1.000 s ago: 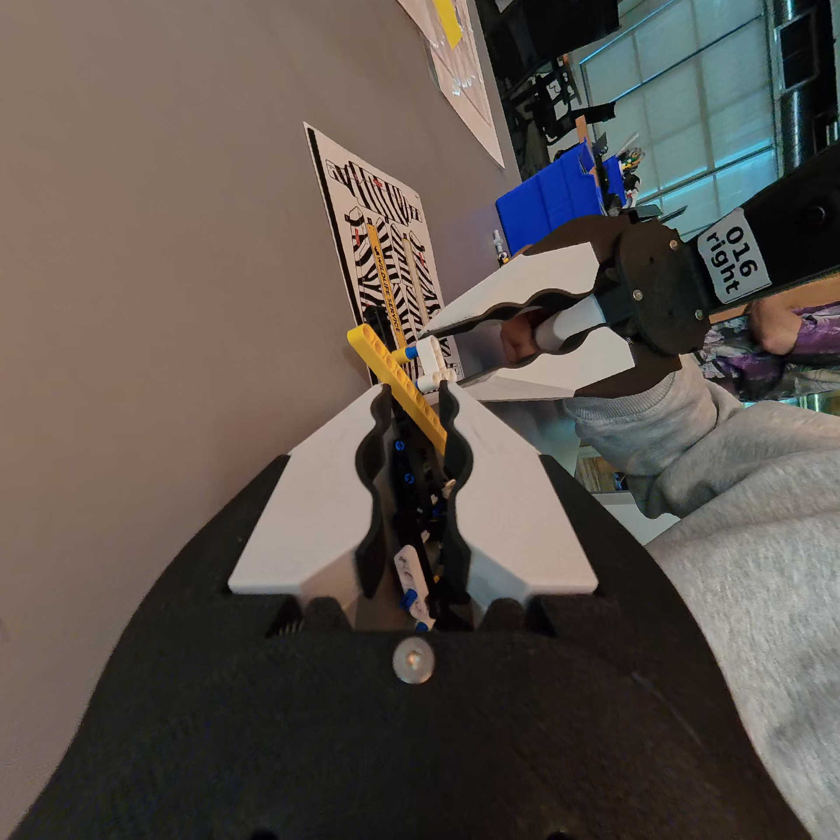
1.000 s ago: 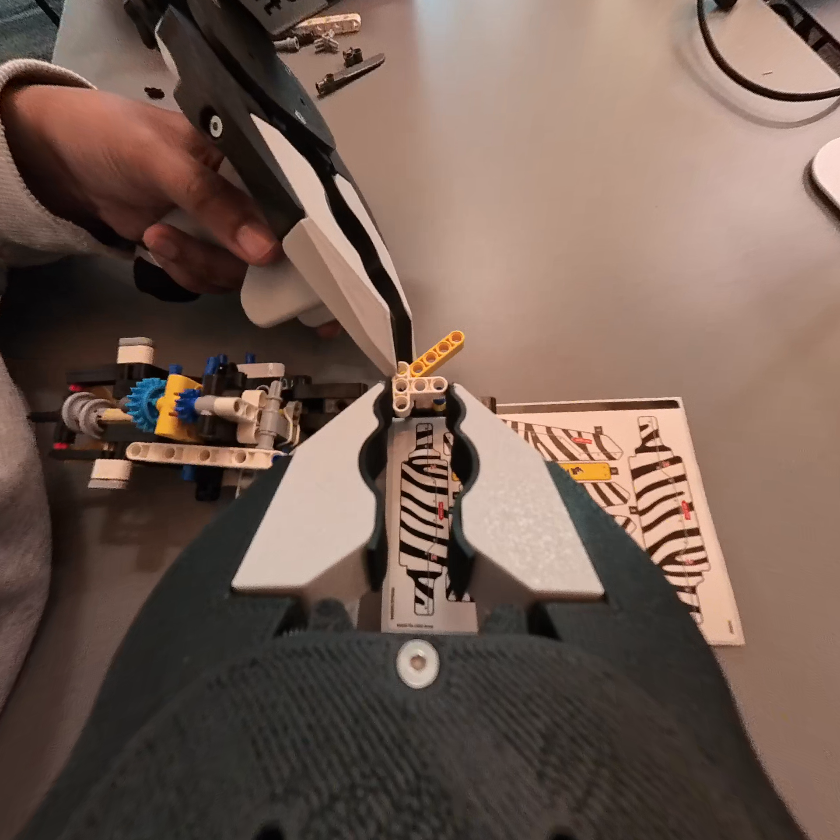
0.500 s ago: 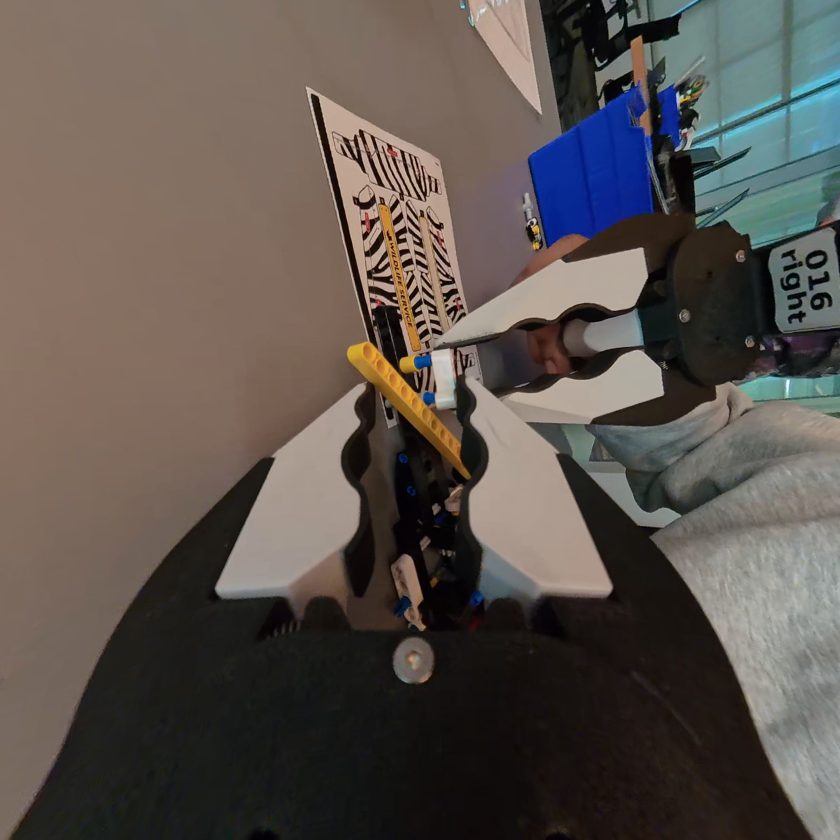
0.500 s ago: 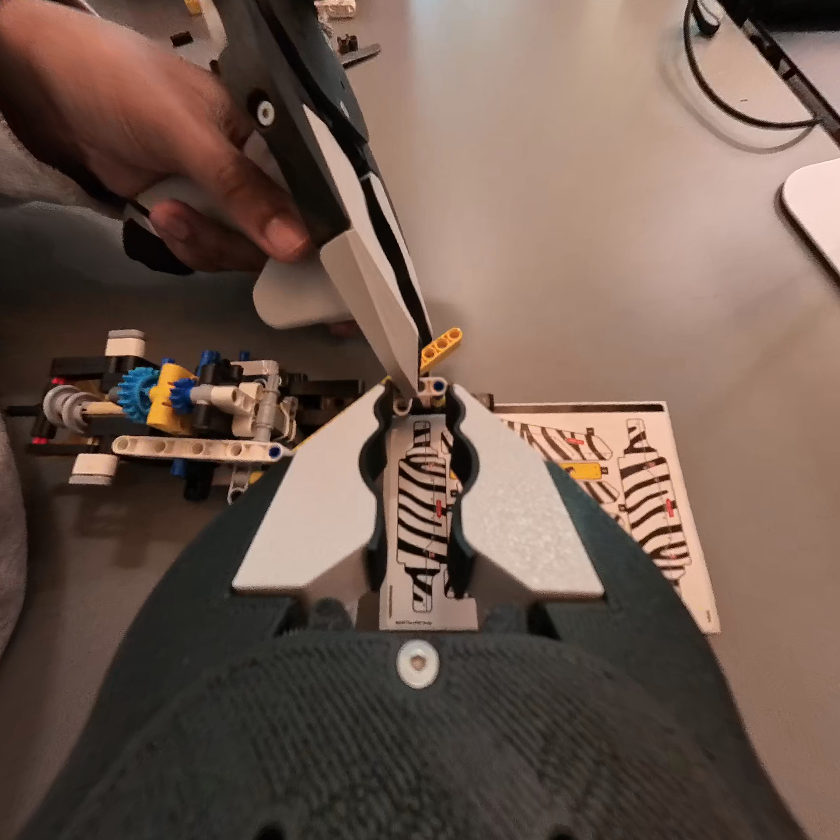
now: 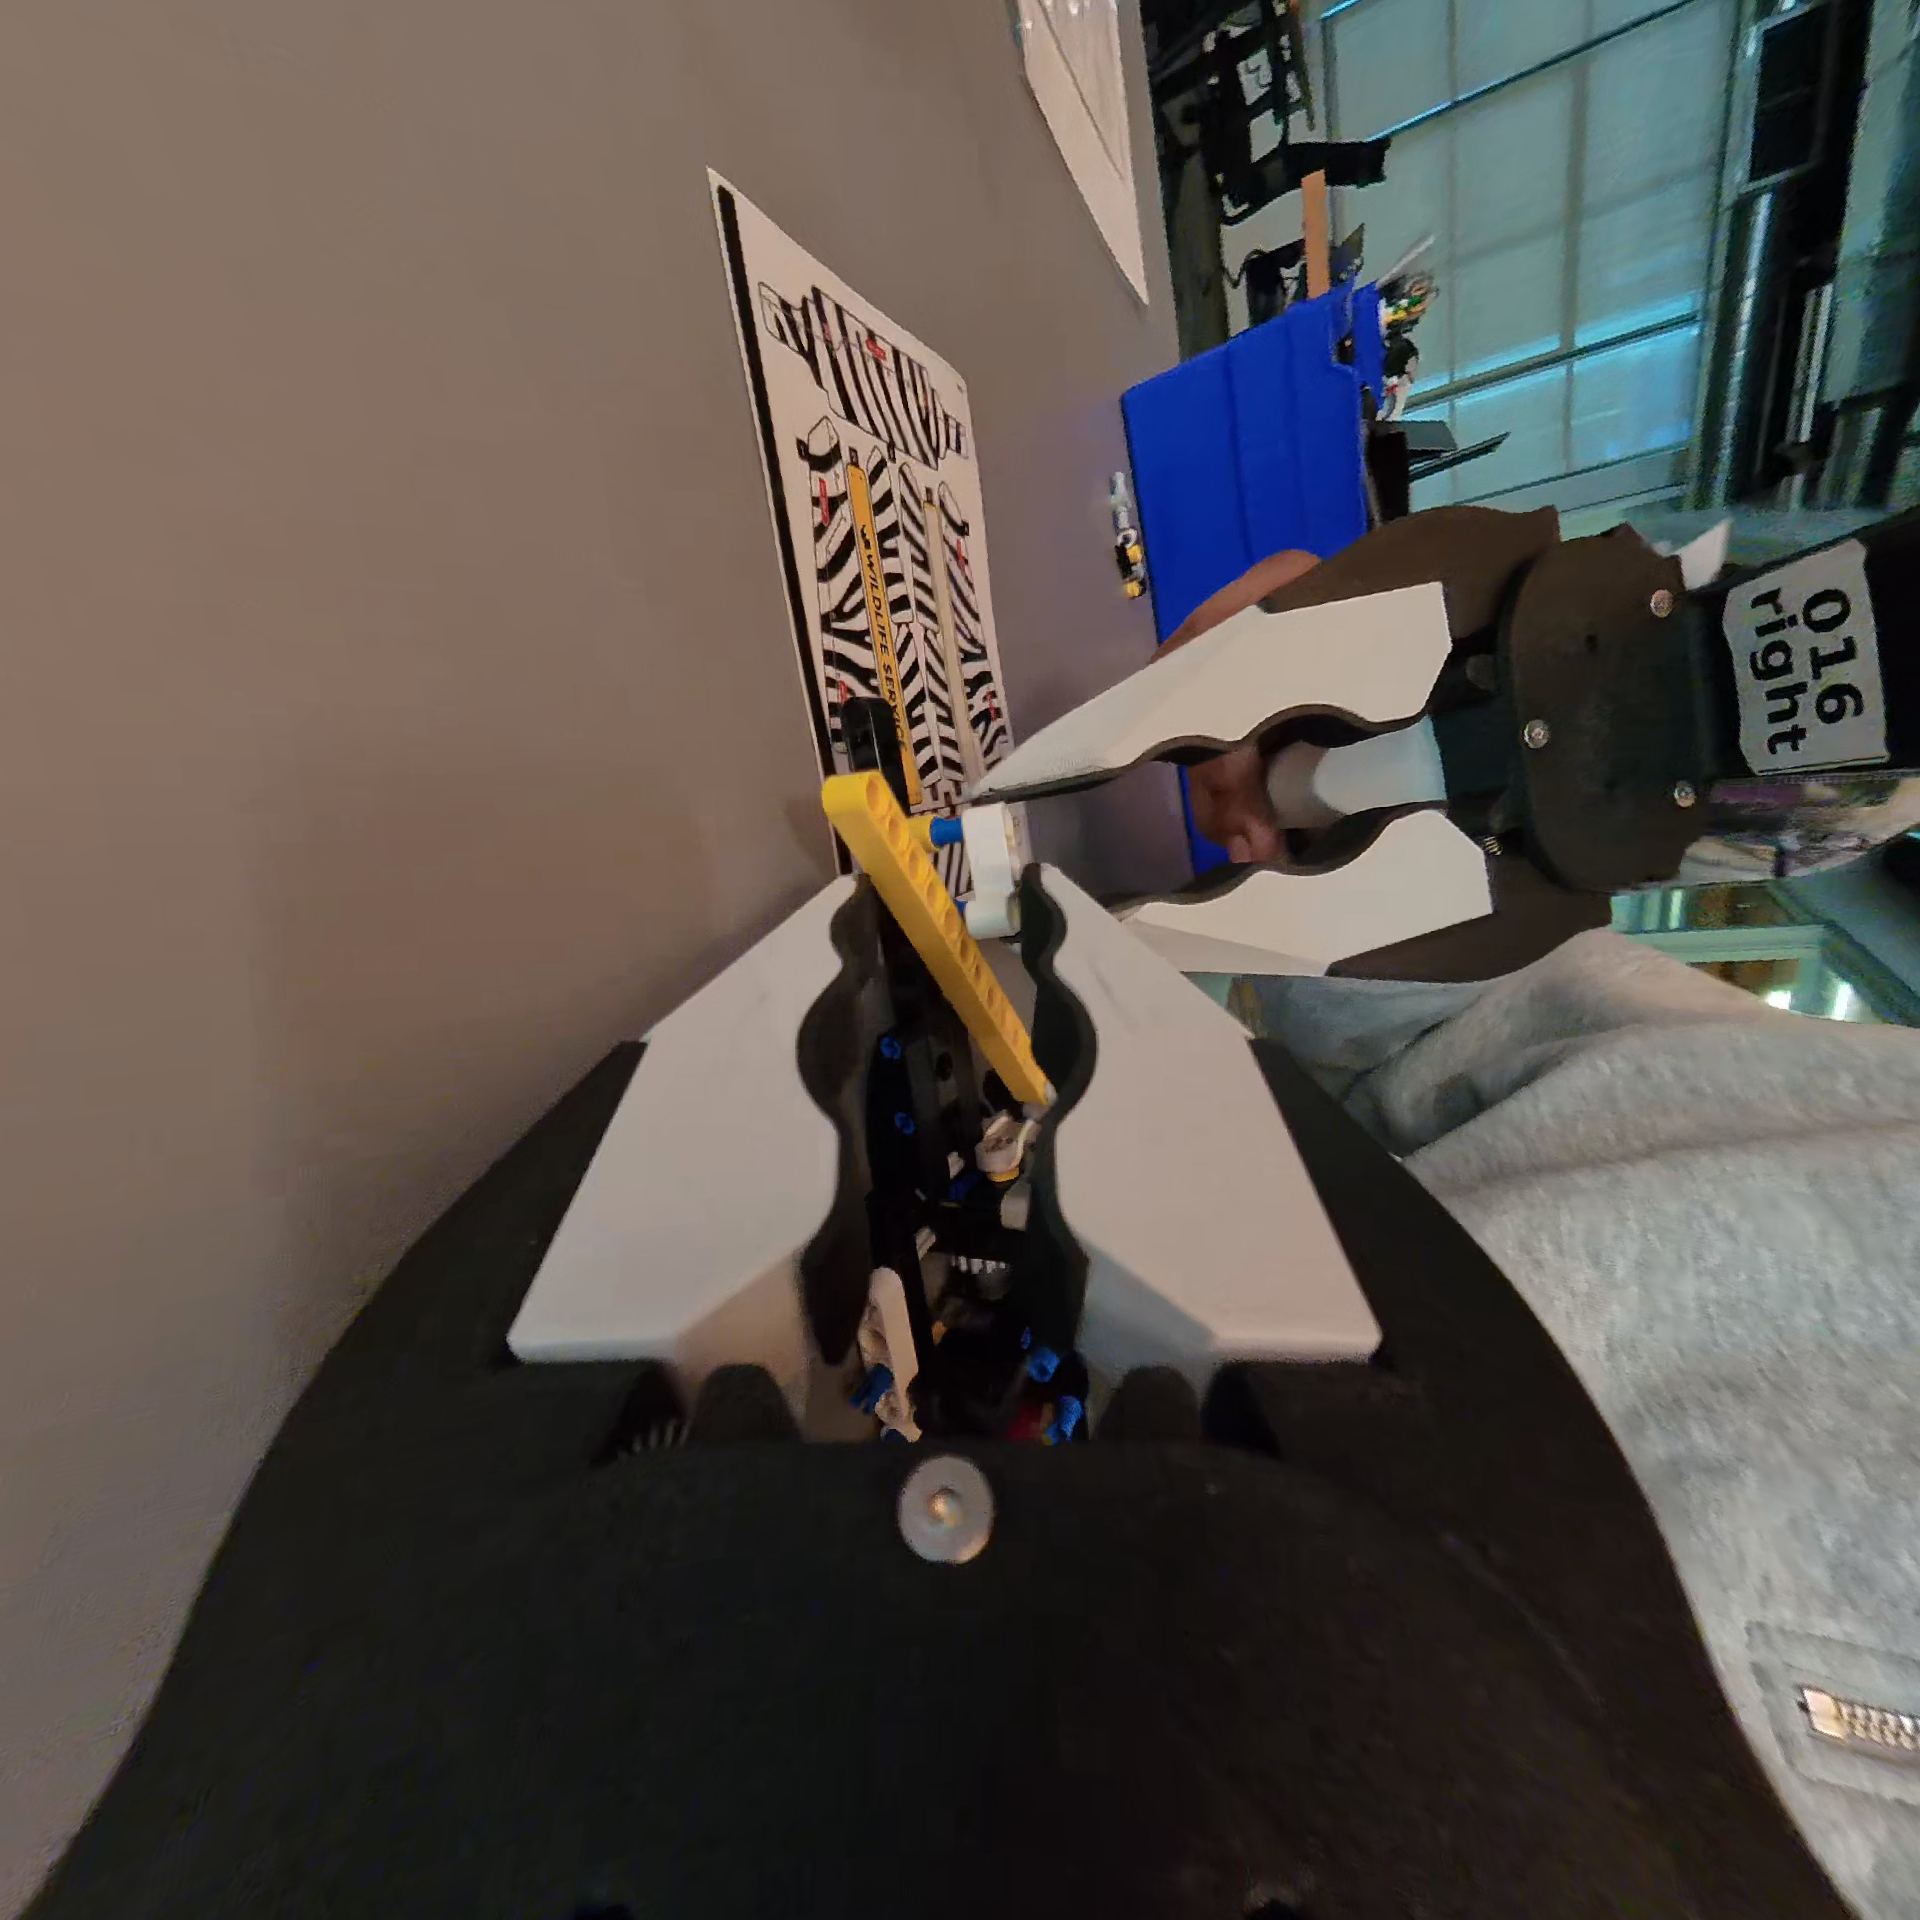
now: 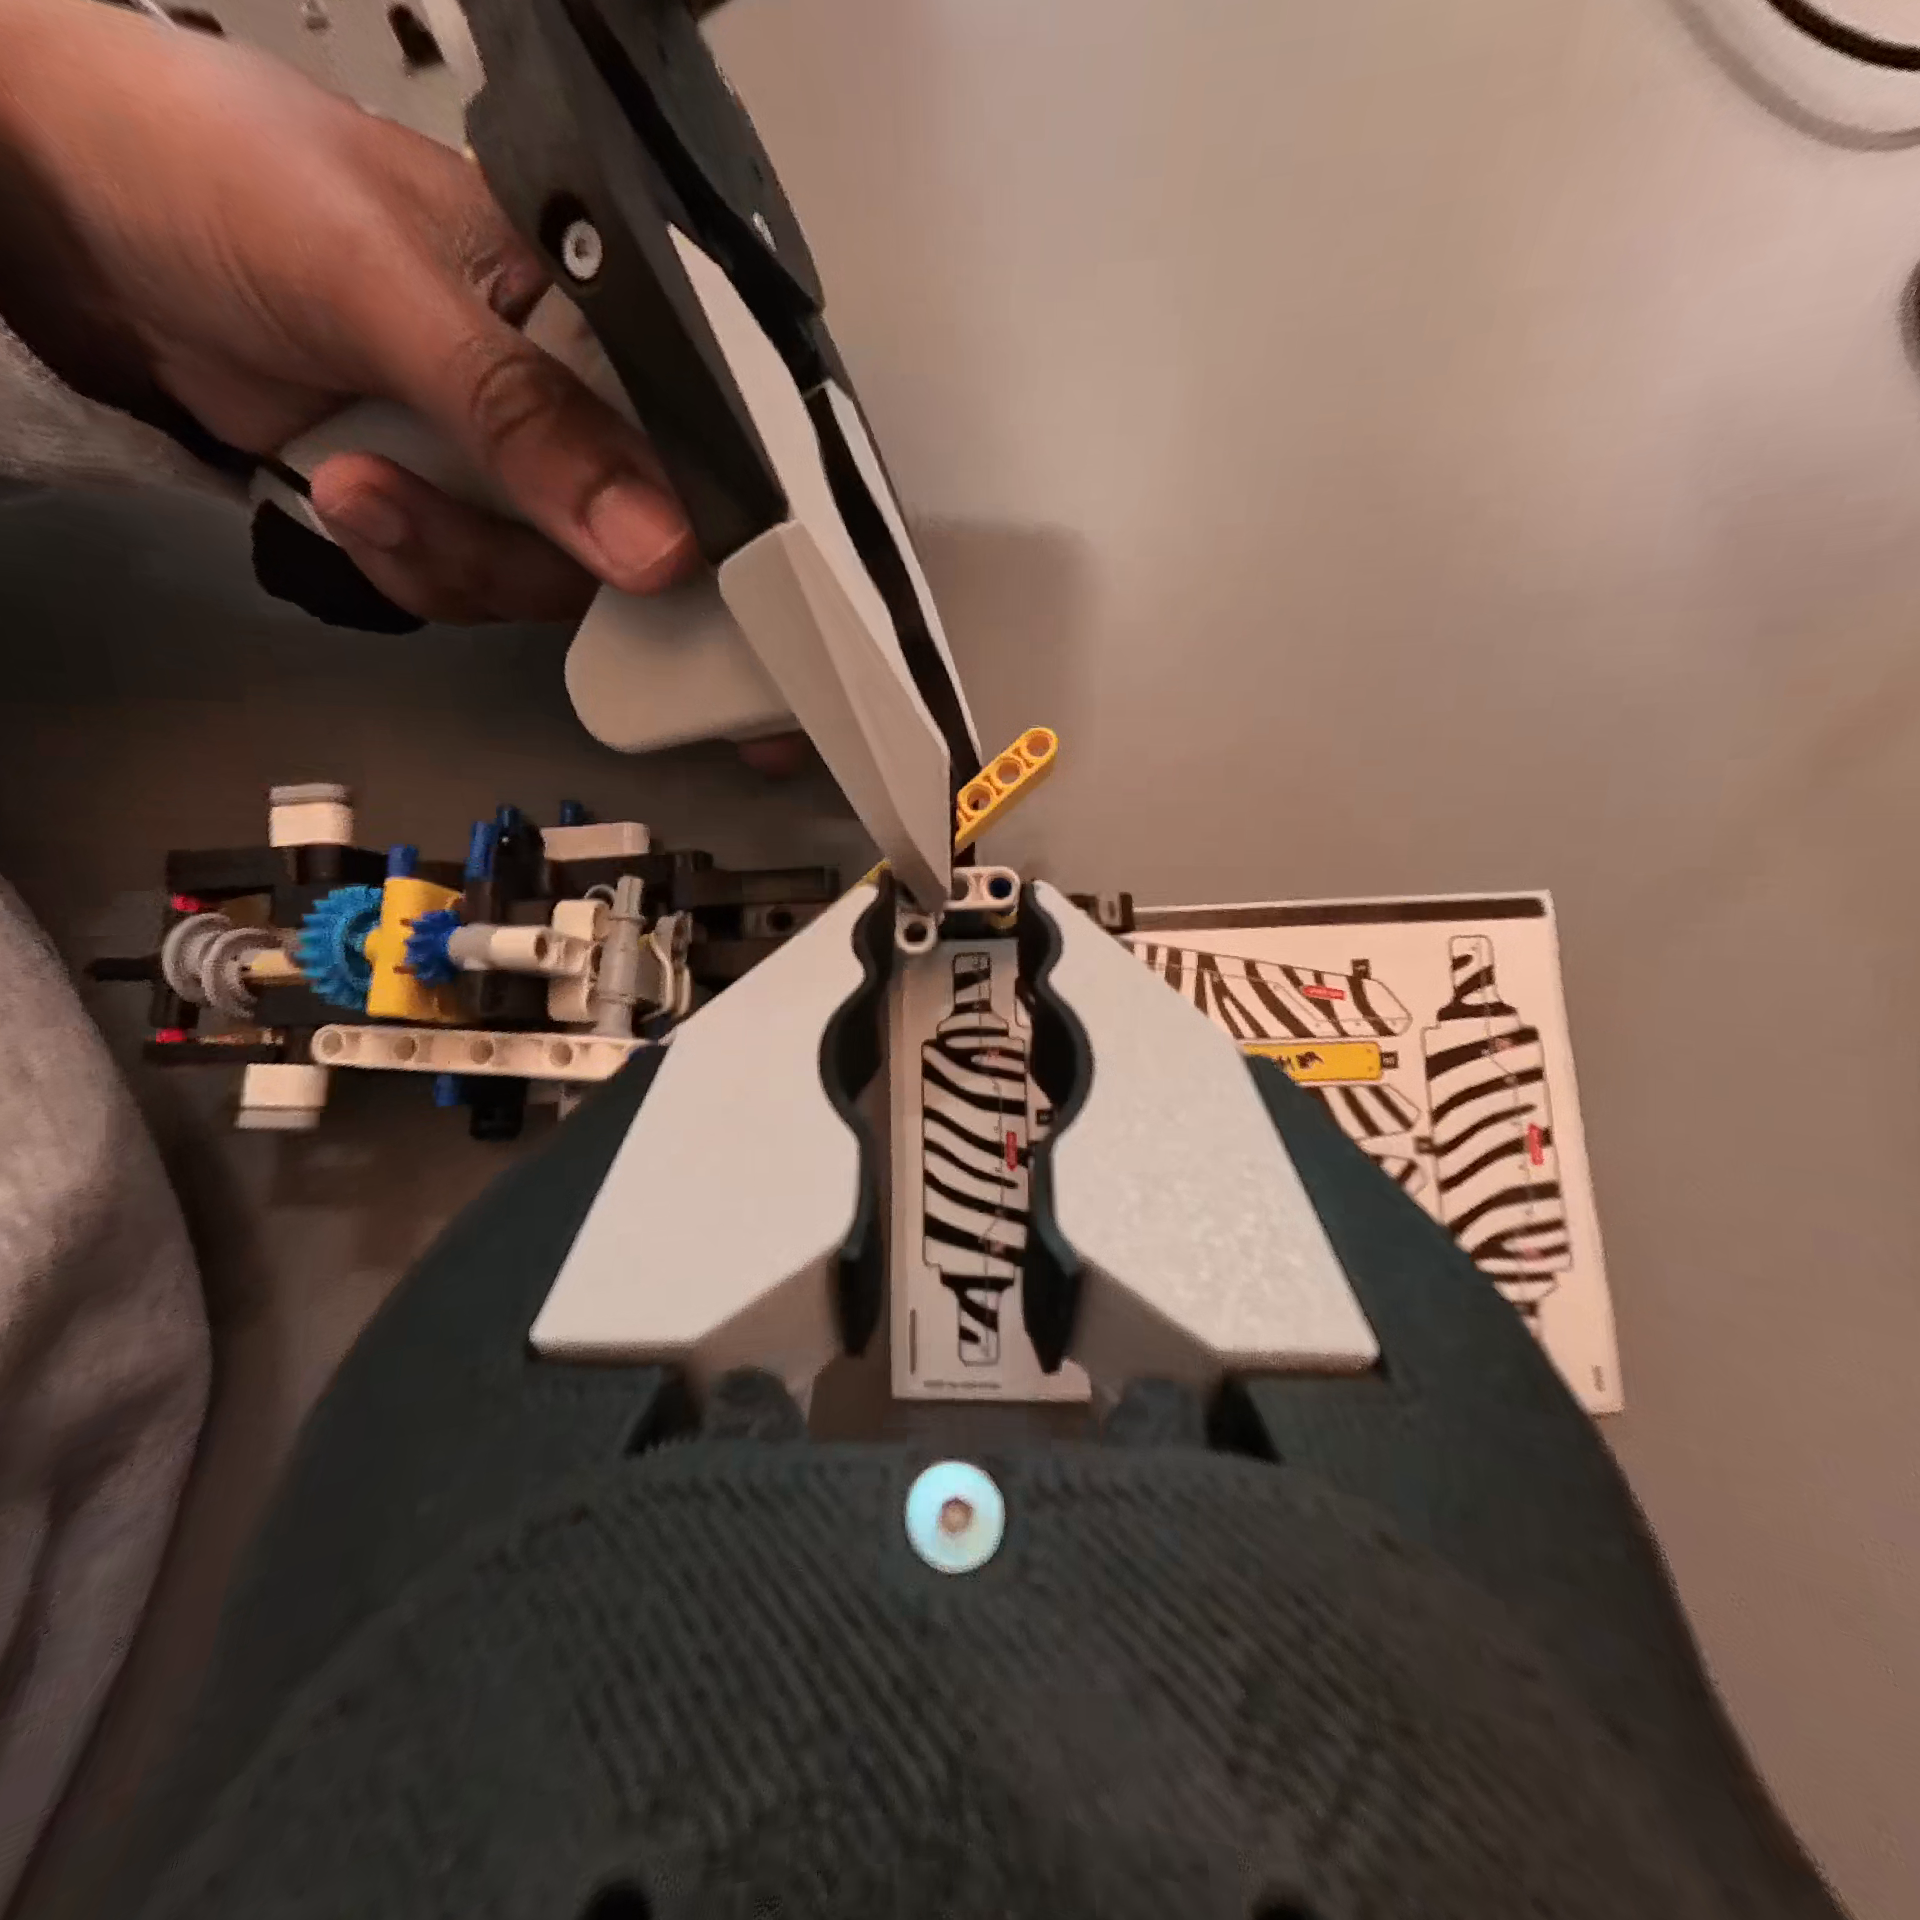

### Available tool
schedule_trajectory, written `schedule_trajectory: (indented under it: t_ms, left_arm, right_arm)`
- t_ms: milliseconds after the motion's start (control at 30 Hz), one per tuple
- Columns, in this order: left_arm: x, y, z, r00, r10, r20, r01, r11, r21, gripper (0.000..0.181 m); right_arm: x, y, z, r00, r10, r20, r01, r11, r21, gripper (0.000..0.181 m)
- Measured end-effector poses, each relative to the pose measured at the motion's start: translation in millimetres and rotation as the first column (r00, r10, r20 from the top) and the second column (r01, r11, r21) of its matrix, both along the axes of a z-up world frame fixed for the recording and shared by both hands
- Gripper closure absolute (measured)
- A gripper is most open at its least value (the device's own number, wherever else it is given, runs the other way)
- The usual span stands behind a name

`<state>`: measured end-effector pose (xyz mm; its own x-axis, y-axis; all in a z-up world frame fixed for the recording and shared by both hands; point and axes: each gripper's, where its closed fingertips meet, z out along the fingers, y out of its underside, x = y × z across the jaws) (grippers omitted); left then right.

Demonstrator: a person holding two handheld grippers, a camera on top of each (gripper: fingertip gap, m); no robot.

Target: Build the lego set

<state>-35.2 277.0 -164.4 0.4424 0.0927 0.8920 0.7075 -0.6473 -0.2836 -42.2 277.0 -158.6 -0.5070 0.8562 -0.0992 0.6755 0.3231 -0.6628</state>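
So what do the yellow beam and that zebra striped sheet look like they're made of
Yellow beam: hard moulded plastic, smooth with a slight sheen, crisp round holes along it. Zebra-striped sheet: thin printed paper or film lying flat on the table; likely a sticker sheet, though that's uncertain.

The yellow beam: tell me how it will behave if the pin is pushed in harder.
The yellow beam looks stiff, so it likely won't bend. The left gripper holds it slantwise, so it may pivot or slip. The white connector in the right gripper seems light.
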Motion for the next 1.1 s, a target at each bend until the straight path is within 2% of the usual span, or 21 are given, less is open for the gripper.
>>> schedule_trajectory:
  t_ms: [233,600,933,1100]
  left_arm:
    - [-0.5,-1.0,1.8,1.000,-0.017,0.012,0.017,1.000,0.021,0.157]
    - [-0.1,-0.7,3.1,0.998,-0.037,0.054,0.036,0.999,0.026,0.160]
    - [-0.3,-0.4,3.9,0.995,-0.039,0.089,0.036,0.999,0.034,0.162]
    - [0.5,-0.8,3.9,0.995,-0.050,0.081,0.047,0.998,0.038,0.161]
  right_arm:
    - [0.5,-0.2,-0.9,0.994,0.021,0.105,-0.029,0.996,0.078,0.159]
    - [1.7,0.1,-3.5,0.987,0.012,0.161,-0.033,0.992,0.124,0.159]
    - [1.6,-0.3,-4.4,0.985,0.038,0.168,-0.056,0.993,0.104,0.159]
    - [0.3,-1.2,-2.7,0.993,0.054,0.105,-0.063,0.994,0.092,0.154]
